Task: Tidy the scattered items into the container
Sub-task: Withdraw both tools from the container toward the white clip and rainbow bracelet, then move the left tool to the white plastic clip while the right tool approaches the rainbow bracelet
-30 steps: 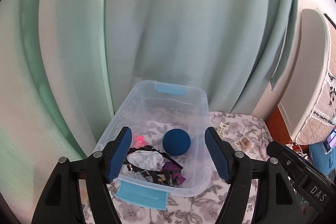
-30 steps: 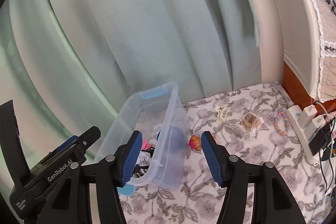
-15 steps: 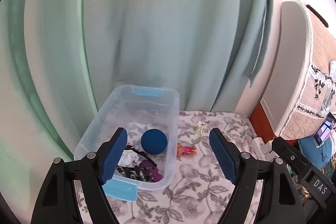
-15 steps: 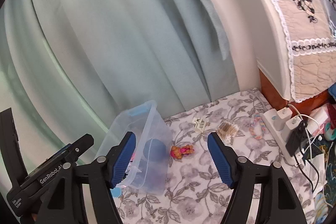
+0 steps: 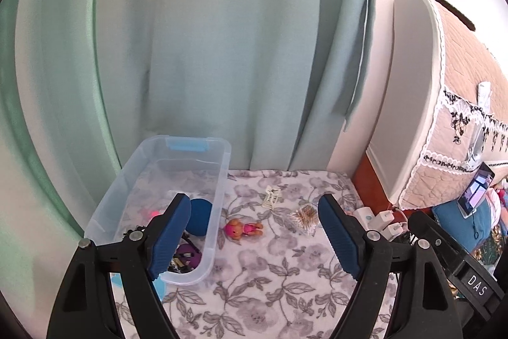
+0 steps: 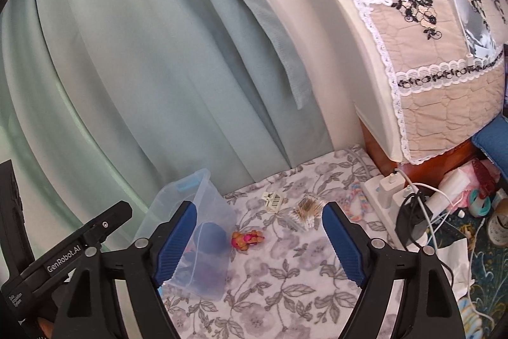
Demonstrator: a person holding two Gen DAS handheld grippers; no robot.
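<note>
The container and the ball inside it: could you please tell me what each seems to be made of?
The container looks like clear, glossy rigid plastic: the floral cloth shows through its walls. The ball is dark blue and matte, without glare, so probably foam or rubber; which one cannot be told.

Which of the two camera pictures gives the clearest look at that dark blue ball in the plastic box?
Neither fully. The left wrist view looks down into the clear box, though a finger partly hides the blue ball. The right wrist view shows it only blurred through the box wall.
</note>
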